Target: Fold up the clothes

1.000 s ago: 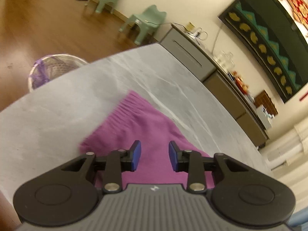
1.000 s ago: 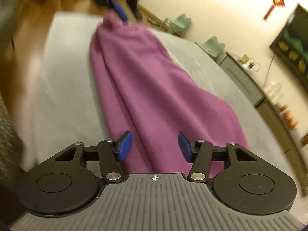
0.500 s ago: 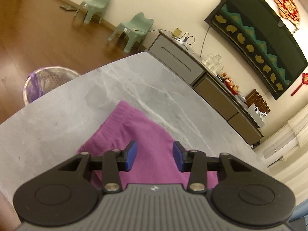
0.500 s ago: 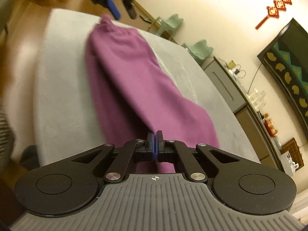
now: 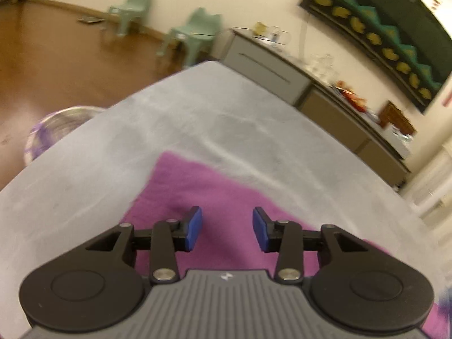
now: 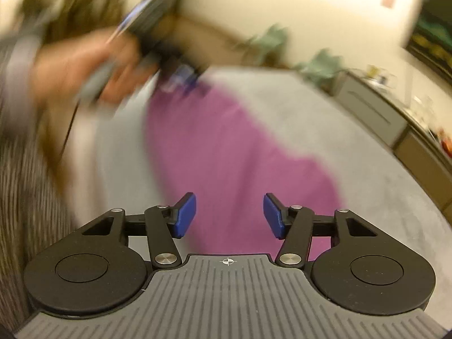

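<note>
A purple knit garment [image 5: 214, 195] lies flat on the grey marble table [image 5: 197, 118]. My left gripper [image 5: 227, 227] hovers low over one end of it, open, with nothing between its blue pads. In the right wrist view the same purple garment [image 6: 226, 147] stretches away along the table [image 6: 381, 186]. My right gripper [image 6: 229, 214] stands open above its near end, holding nothing. At the far end, blurred, a person's hand [image 6: 93, 65] holds the left gripper [image 6: 180, 76] over the cloth.
A bin with a purple liner [image 5: 53, 130] stands on the wooden floor left of the table. Two green chairs [image 5: 195, 34] and a grey sideboard [image 5: 276, 76] line the far wall. The person's striped sleeve [image 6: 25, 186] fills the left of the right wrist view.
My right gripper, shut on the garment's fold half a second ago, has opened and let it go. The left gripper stayed open and dropped lower over the cloth. Both views are blurred by motion.
</note>
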`<state>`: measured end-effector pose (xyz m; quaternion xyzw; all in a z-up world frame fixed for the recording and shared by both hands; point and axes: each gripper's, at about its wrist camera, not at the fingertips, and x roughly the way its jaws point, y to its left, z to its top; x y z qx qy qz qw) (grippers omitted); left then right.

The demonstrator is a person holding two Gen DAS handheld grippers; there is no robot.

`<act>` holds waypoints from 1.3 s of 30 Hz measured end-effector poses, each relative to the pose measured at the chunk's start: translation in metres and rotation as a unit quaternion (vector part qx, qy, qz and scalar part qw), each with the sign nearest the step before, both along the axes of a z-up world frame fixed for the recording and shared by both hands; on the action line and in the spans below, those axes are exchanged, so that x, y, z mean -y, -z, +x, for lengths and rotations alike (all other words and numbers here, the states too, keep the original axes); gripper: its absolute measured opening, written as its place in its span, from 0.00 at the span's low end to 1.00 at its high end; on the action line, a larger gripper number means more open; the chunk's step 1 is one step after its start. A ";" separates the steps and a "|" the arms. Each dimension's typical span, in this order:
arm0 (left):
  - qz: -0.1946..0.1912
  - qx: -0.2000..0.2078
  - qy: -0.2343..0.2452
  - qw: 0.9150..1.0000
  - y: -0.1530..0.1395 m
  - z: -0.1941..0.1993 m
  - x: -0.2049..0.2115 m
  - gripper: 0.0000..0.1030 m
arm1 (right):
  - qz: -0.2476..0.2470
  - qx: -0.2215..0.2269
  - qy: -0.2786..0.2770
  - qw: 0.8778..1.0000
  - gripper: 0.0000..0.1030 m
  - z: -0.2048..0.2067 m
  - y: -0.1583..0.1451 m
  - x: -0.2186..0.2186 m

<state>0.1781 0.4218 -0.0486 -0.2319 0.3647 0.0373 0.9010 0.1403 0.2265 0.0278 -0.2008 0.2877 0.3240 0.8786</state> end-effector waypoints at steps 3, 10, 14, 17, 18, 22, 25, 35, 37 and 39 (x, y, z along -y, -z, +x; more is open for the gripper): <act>0.021 -0.015 0.022 0.999 0.006 0.025 0.008 0.39 | 0.055 -0.017 0.075 0.996 0.64 0.072 -0.012 0.010; 0.048 -0.028 0.014 0.998 0.043 0.040 -0.018 0.04 | -0.019 -0.155 0.058 0.986 0.23 0.192 0.076 -0.017; 0.027 -0.007 0.009 1.000 0.047 0.035 -0.036 0.04 | -0.009 -0.129 0.108 0.986 0.22 0.198 0.082 -0.008; 0.076 -0.002 0.004 0.997 0.027 0.021 -0.029 0.11 | -0.031 -0.089 0.123 0.988 0.35 0.186 0.079 -0.020; 0.085 0.015 -0.003 0.996 0.015 0.011 -0.032 0.31 | -0.026 -0.074 0.129 0.989 0.52 0.178 0.073 -0.018; 0.098 0.055 0.001 0.994 -0.021 -0.031 -0.044 0.41 | 0.043 -0.007 0.148 0.988 0.65 0.122 0.031 0.015; 0.096 0.030 0.076 0.992 -0.015 -0.047 -0.032 0.40 | 0.036 0.009 0.128 0.991 0.63 0.076 0.025 0.032; 0.221 -0.071 0.004 0.973 0.008 -0.030 0.008 0.36 | 0.046 -0.037 0.204 0.977 0.60 0.006 0.074 0.153; 0.219 -0.029 0.009 0.975 -0.013 -0.036 0.030 0.36 | 0.060 -0.043 0.227 0.971 0.58 -0.005 0.082 0.180; 0.207 -0.001 0.052 0.977 -0.021 -0.038 0.059 0.38 | 0.074 -0.048 0.250 0.964 0.66 -0.016 0.090 0.207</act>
